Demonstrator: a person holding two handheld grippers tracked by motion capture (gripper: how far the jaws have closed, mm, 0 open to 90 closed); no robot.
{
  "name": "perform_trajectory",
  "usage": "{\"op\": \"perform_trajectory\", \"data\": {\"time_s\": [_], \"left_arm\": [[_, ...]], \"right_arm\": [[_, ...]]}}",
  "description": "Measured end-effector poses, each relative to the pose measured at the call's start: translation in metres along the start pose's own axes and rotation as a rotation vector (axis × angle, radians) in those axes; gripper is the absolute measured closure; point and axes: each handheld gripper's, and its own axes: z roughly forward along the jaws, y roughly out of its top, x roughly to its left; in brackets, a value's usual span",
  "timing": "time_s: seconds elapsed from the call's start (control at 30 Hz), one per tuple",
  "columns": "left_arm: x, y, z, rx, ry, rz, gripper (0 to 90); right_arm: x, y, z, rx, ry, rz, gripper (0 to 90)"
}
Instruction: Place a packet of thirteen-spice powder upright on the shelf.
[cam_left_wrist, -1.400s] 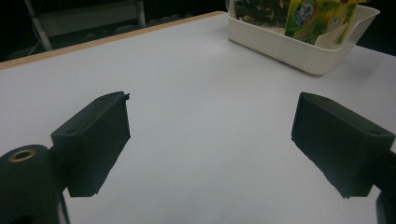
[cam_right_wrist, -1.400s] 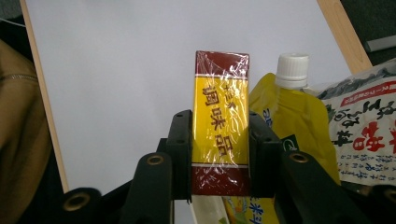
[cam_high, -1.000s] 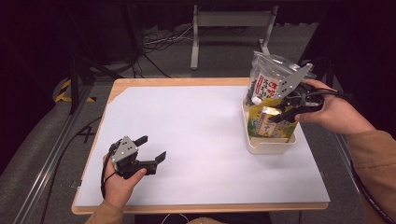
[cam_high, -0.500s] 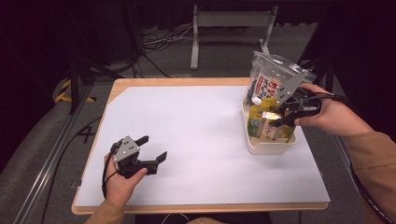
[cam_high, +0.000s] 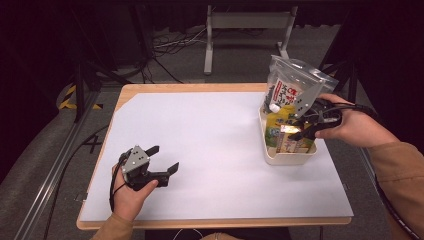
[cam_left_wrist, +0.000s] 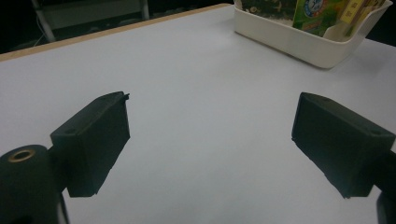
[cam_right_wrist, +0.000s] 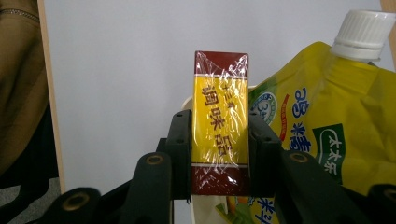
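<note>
two grippers, one per hand, over a white table (cam_high: 215, 150). my right gripper (cam_high: 303, 131) is partly closed, its two black jaws pressing the long sides of a small yellow-and-maroon box (cam_right_wrist: 220, 122) wrapped in clear film; in the right gripper view the pads (cam_right_wrist: 180, 149) lie flat against the box on both sides and chinese characters run down its yellow face. the box stands upright in my grip, its lower end at the white tub (cam_high: 287, 156) near the table's right edge; whether it rests on the tub's contents i cannot tell. just beside the box, on its right in the right gripper view, leans a yellow spouted pouch (cam_right_wrist: 317, 135) with a white screw cap (cam_right_wrist: 360, 29) and a green label. in the high view the tub also holds other packets, and a clear zip bag (cam_high: 295, 87) with a red-and-white label rises above its far end. my right hand (cam_high: 352, 127) comes in from the table's right side.

my left gripper (cam_high: 162, 162) sits well apart, near the table's front left corner, held in my left hand (cam_high: 131, 192). its jaws stand wide apart with nothing between them, only bare tabletop below. the left gripper view looks across the table toward the tub (cam_left_wrist: 308, 44).
</note>
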Motion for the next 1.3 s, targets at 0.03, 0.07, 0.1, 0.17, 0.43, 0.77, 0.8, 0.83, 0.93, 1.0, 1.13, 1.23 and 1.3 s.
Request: {"op": "perform_trajectory", "data": {"time_s": [0.03,0.07,0.1,0.17,0.43,0.77,0.8,0.83,0.93,1.0,1.13,1.23,1.3], "left_arm": [[0.000,0.000,0.000,0.002,0.000,0.000,11.8],[0.000,0.000,0.000,0.003,0.001,0.001,11.8],[0.000,0.000,0.000,0.004,0.001,0.002,11.8],[0.000,0.000,0.000,0.004,0.001,0.003,11.8],[0.000,0.000,0.001,0.006,0.000,0.005,11.8],[-0.001,-0.001,0.002,0.012,-0.005,0.002,11.8],[-0.001,-0.001,0.002,0.013,-0.006,0.001,11.8],[-0.001,-0.001,0.002,0.014,-0.005,0.004,11.8],[-0.002,-0.002,0.004,0.019,-0.013,0.000,11.7],[-0.003,-0.003,0.005,0.028,-0.019,0.005,11.7],[-0.003,-0.003,0.005,0.028,-0.020,0.006,11.6],[-0.002,-0.003,0.005,0.027,-0.019,0.006,11.6],[-0.003,-0.003,0.006,0.029,-0.021,0.004,11.6]], "right_arm": [[0.000,0.000,0.000,0.000,0.000,0.000,67.9],[0.000,0.000,0.001,-0.002,0.002,-0.001,67.9],[0.000,0.000,0.001,0.000,0.006,-0.003,67.9],[0.000,0.000,0.001,0.005,0.010,-0.004,67.9],[0.002,-0.002,0.008,0.027,0.019,-0.010,67.8],[0.005,-0.003,0.017,0.076,-0.010,-0.019,67.4],[0.006,-0.003,0.018,0.085,-0.016,-0.018,67.3],[0.006,-0.004,0.020,0.088,-0.018,-0.019,67.0],[0.007,-0.004,0.020,0.078,-0.021,-0.008,67.9],[0.007,-0.005,0.019,0.075,-0.025,-0.013,70.4],[0.007,-0.007,0.020,0.099,-0.025,-0.008,73.7],[0.006,-0.009,0.022,0.107,-0.026,-0.007,72.2],[0.006,-0.010,0.023,0.101,-0.028,-0.005,71.8]]}}
